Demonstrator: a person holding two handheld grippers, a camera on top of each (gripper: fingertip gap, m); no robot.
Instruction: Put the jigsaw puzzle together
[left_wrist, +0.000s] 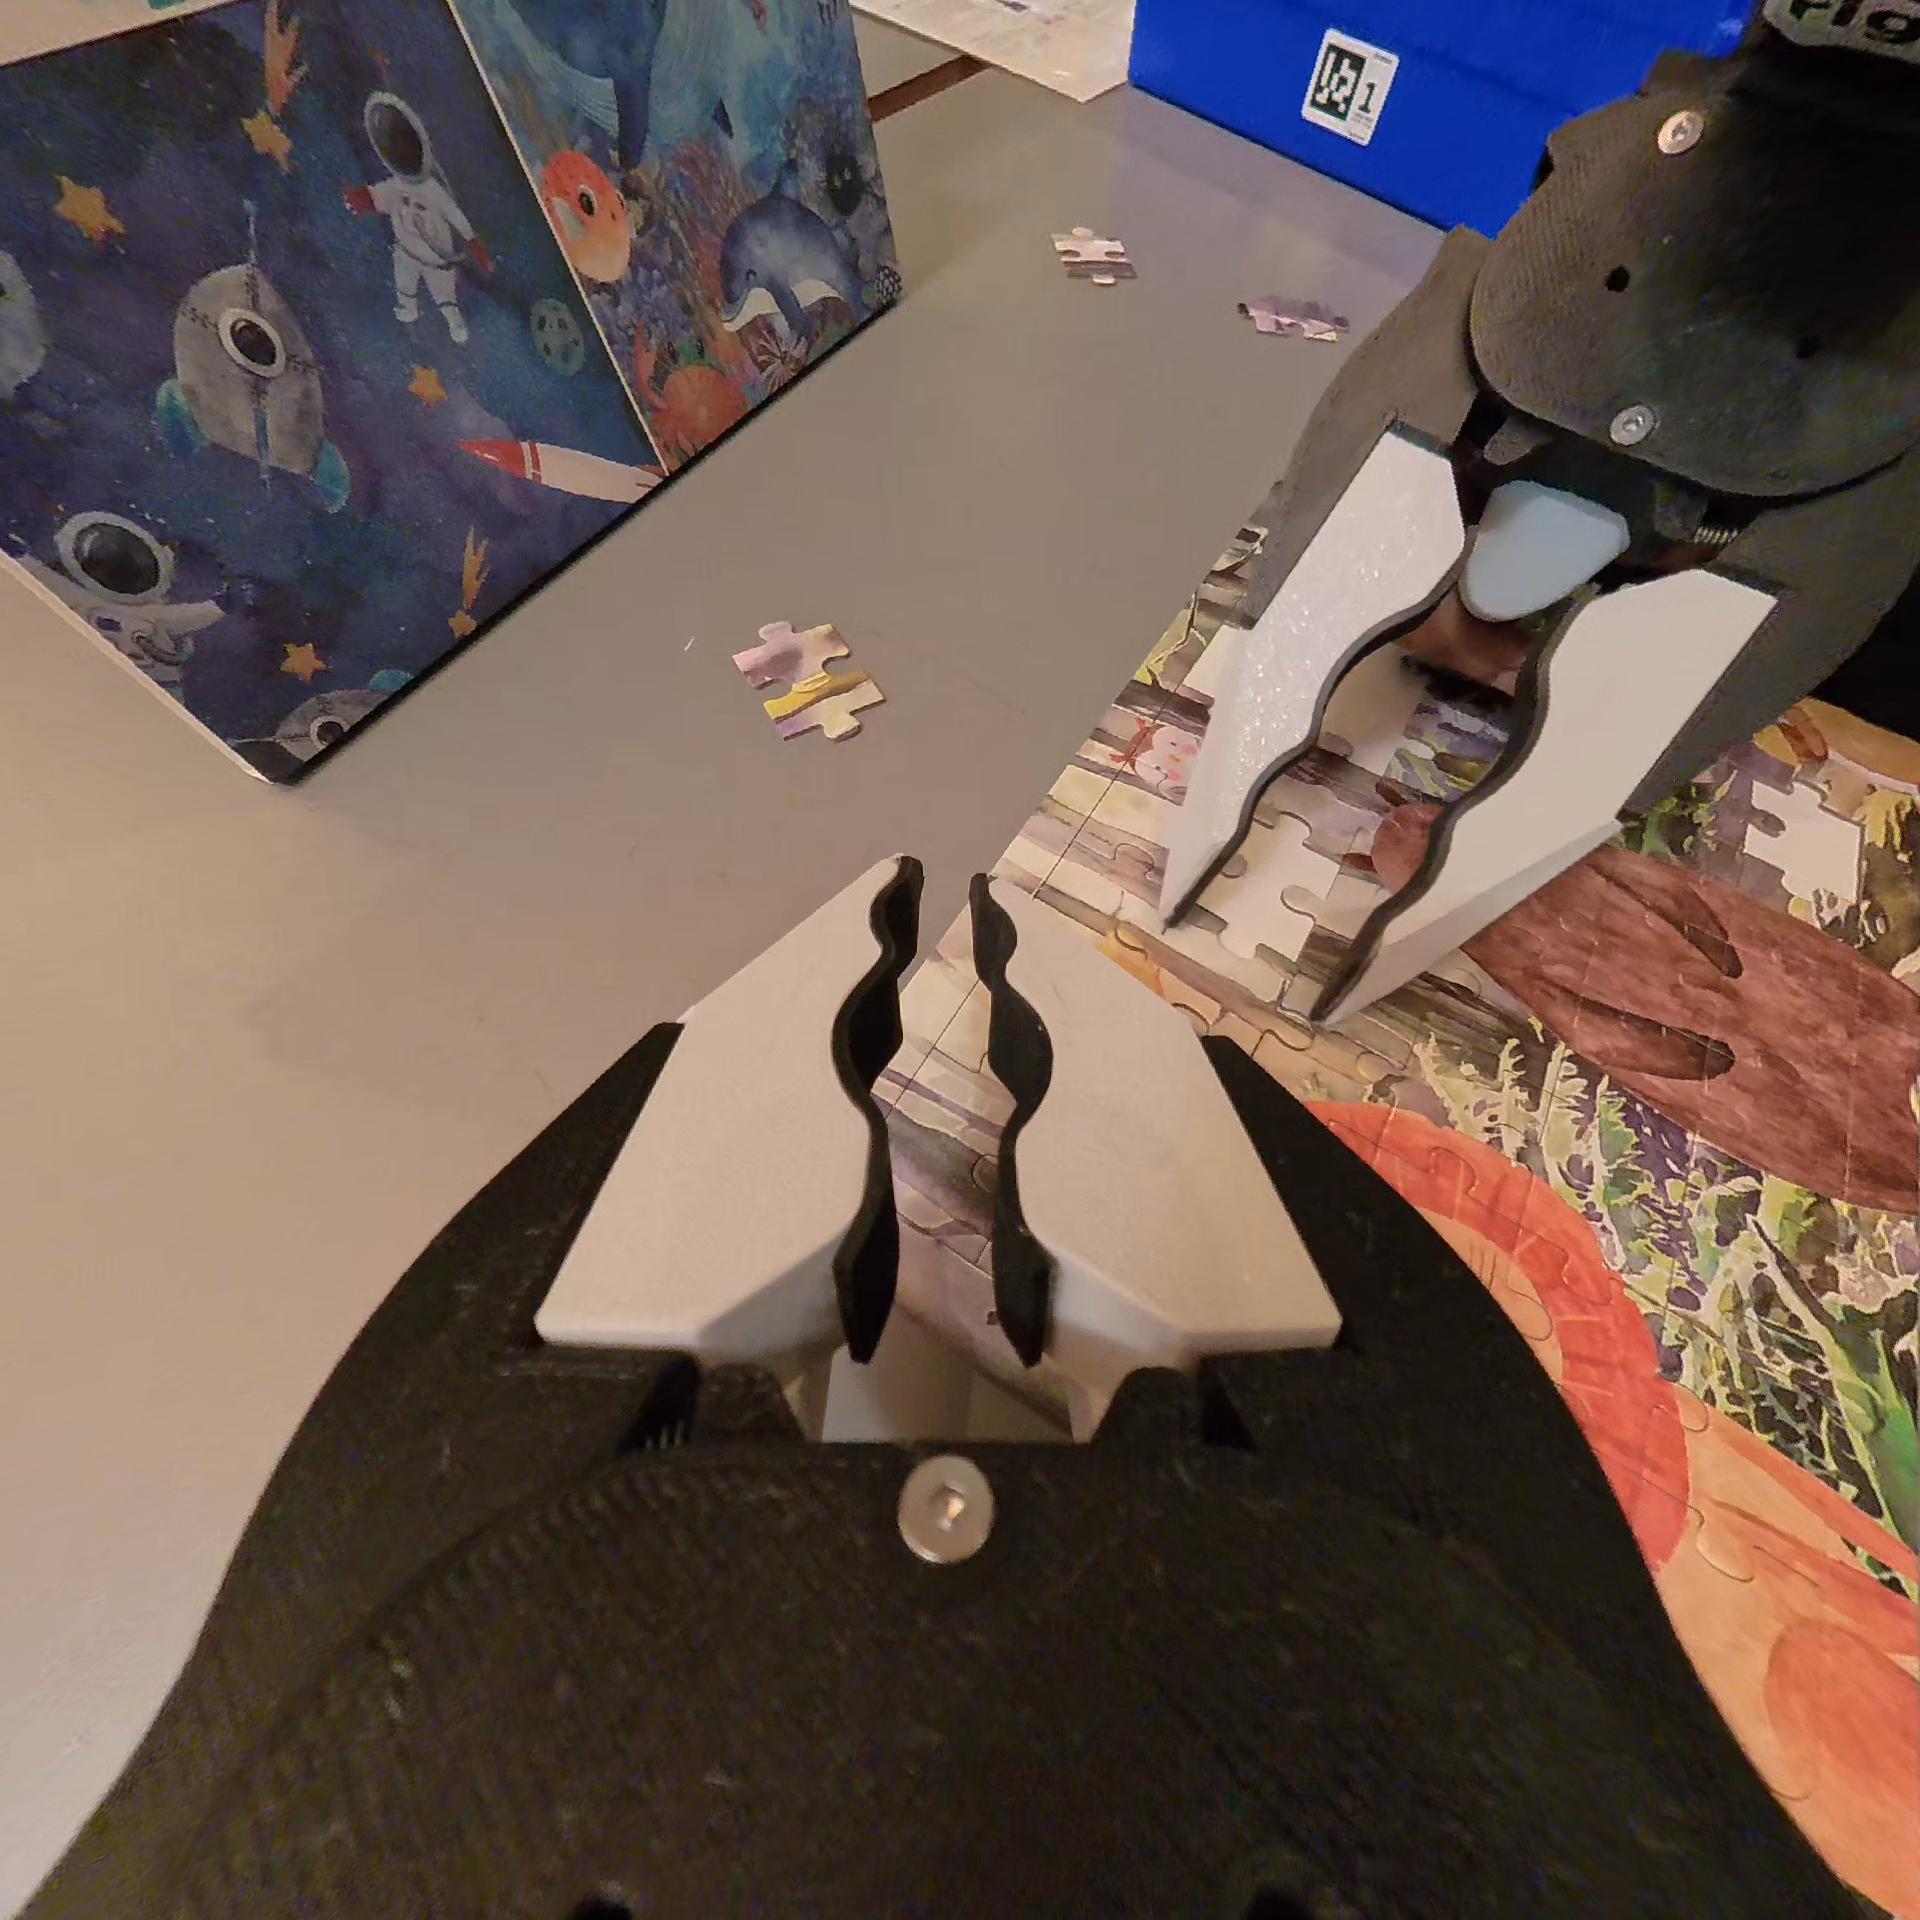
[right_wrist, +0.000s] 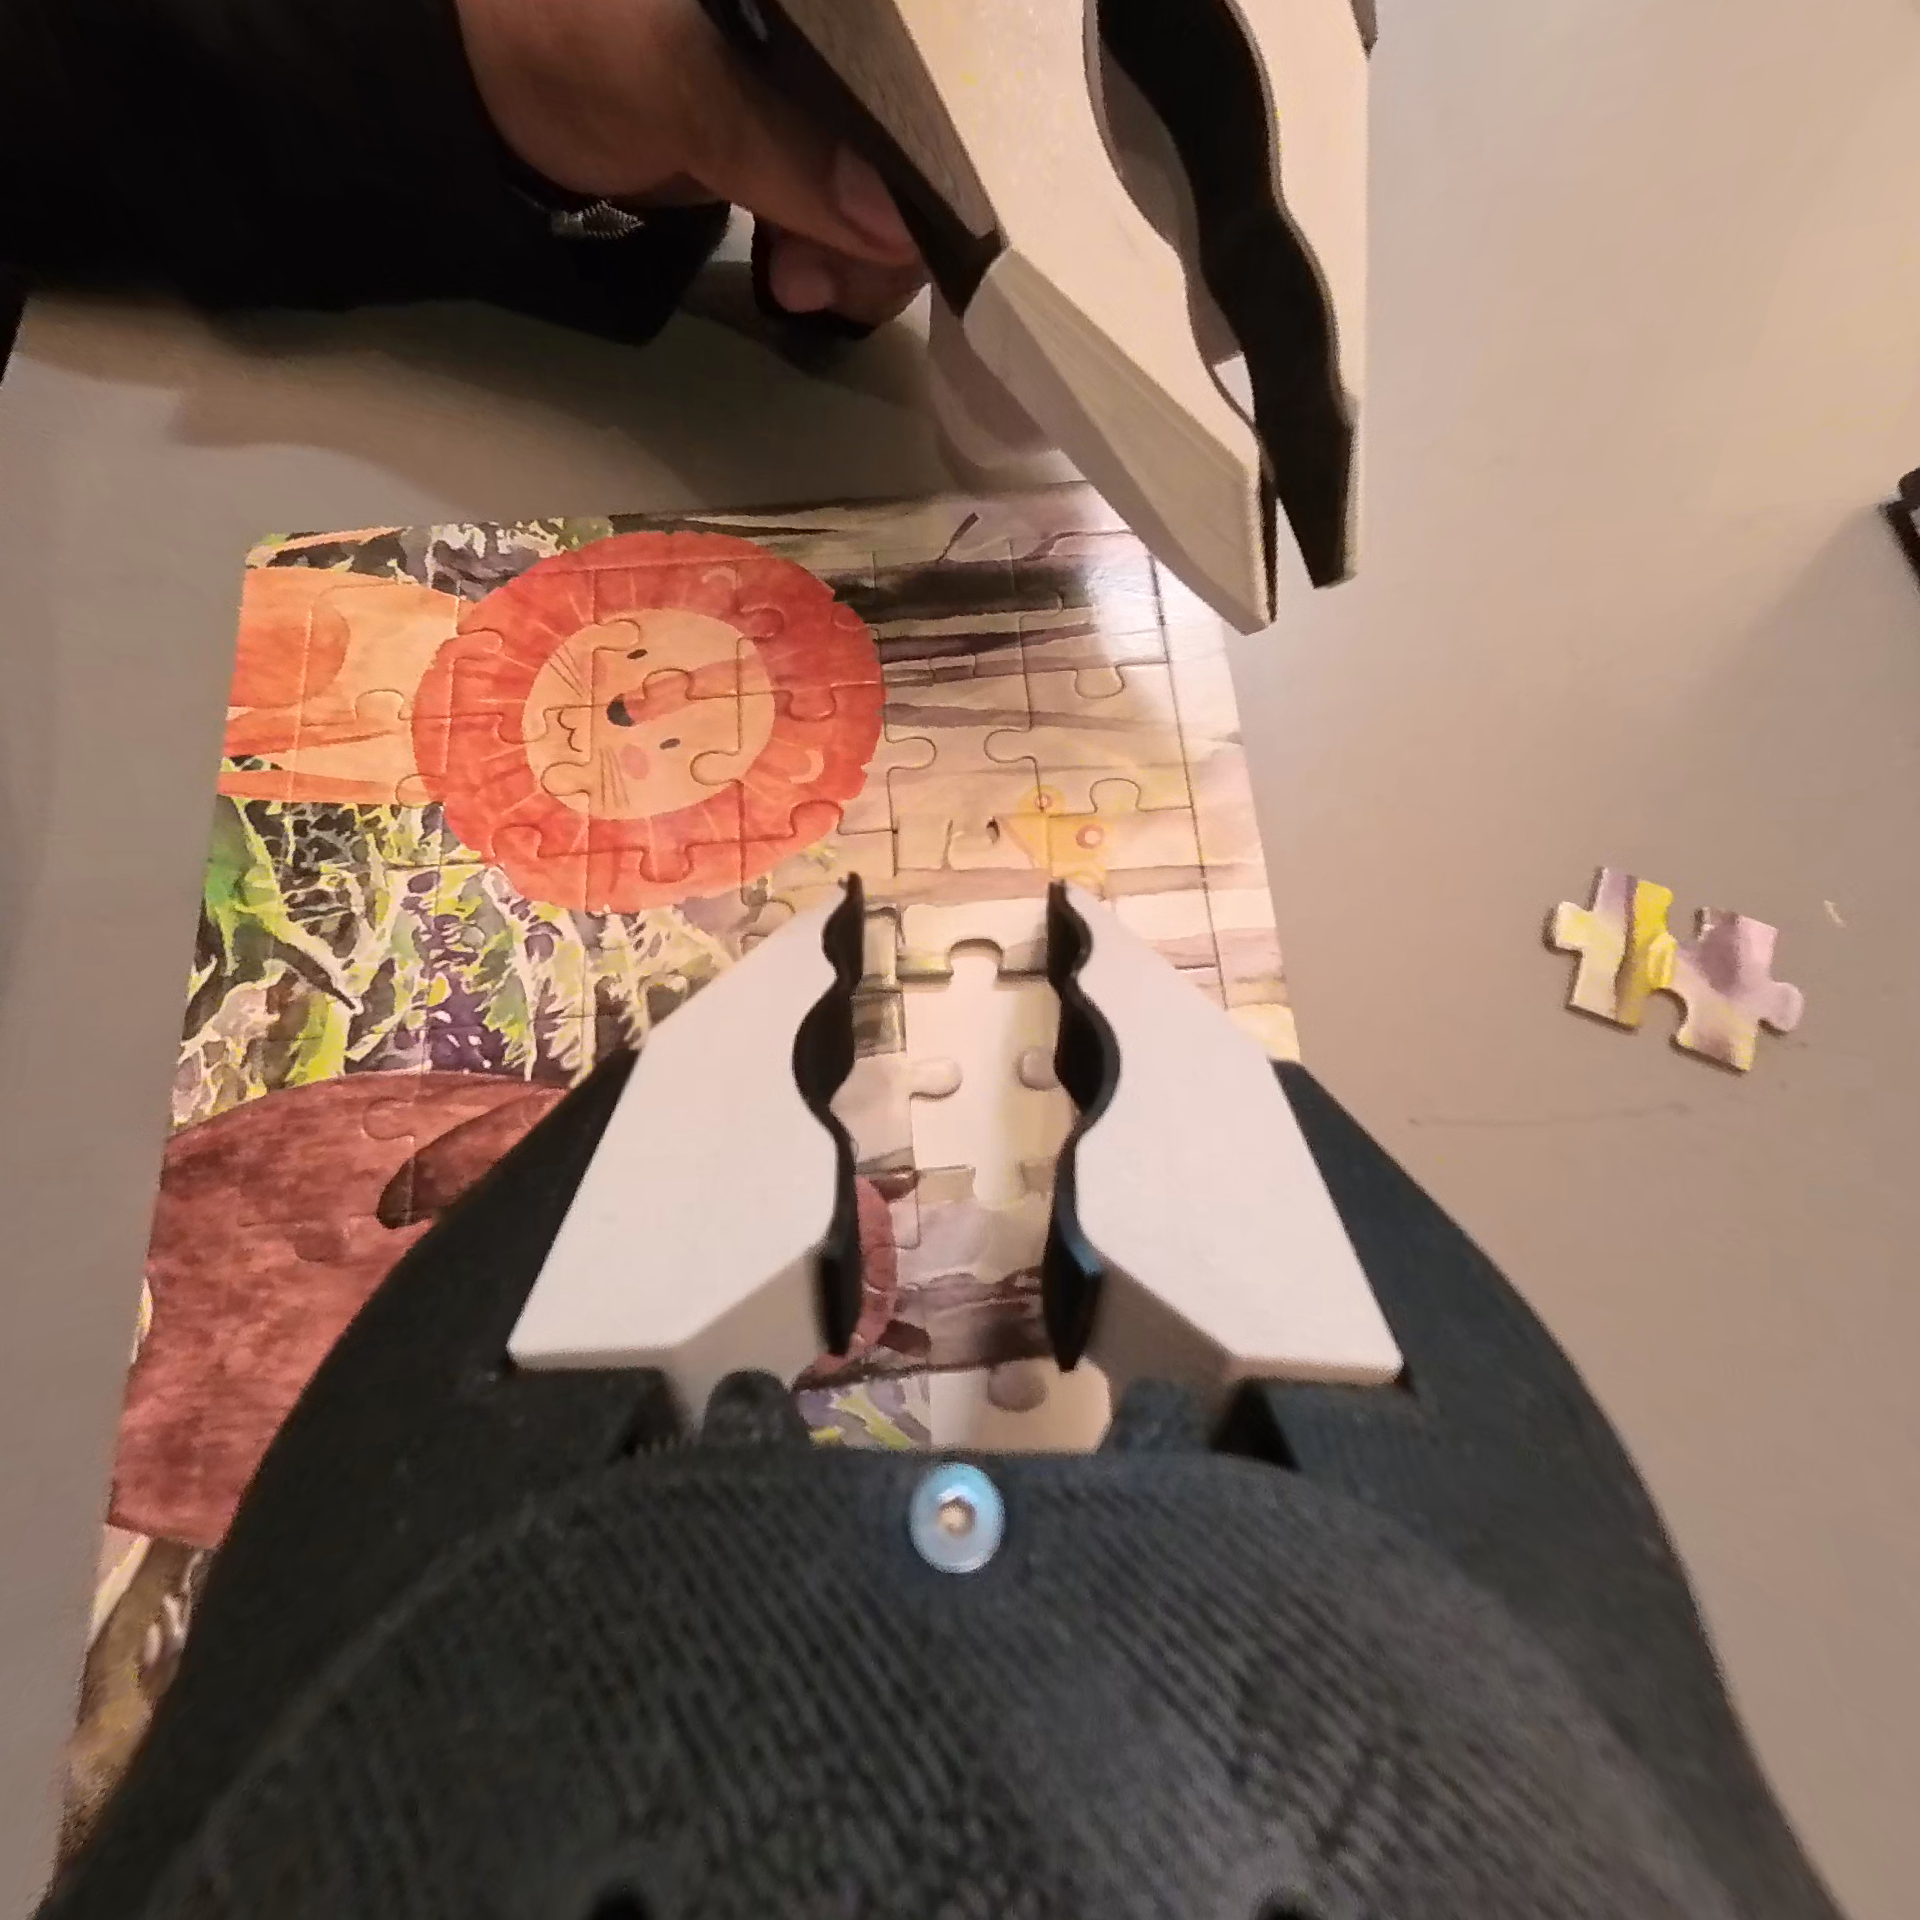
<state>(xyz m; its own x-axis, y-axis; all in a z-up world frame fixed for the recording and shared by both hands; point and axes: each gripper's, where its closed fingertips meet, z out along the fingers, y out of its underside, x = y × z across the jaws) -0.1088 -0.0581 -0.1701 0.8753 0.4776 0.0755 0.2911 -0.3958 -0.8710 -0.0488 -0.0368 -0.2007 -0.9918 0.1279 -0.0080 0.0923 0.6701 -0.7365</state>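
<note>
1. Jigsaw puzzle (right_wrist: 665, 727) lies flat on the grey table (left_wrist: 468, 987), mostly assembled; I see white gaps of missing pieces in its pale part, between my right fingers.
2. Right gripper (right_wrist: 951, 894): jaws spread, empty, tips just above or touching the puzzle at the white gap (right_wrist: 977, 1039). Can't tell which.
3. Left gripper (left_wrist: 945, 873): jaws slightly parted, nothing between them, over the puzzle's edge.
4. Step, my read: a gap is being lined up or pressed; pieces are left to fetch.
5. Loose joined pair (left_wrist: 808, 681) lies at 11 o'clock off the left tips; two more pieces (left_wrist: 1091, 255) sit further out at 12–1, near the blue bin (left_wrist: 1455, 104). Picture box (left_wrist: 312, 364) at 10.
6. Next, I'd say: left goes for the pair, low flat pinch, then match tabs.
</note>
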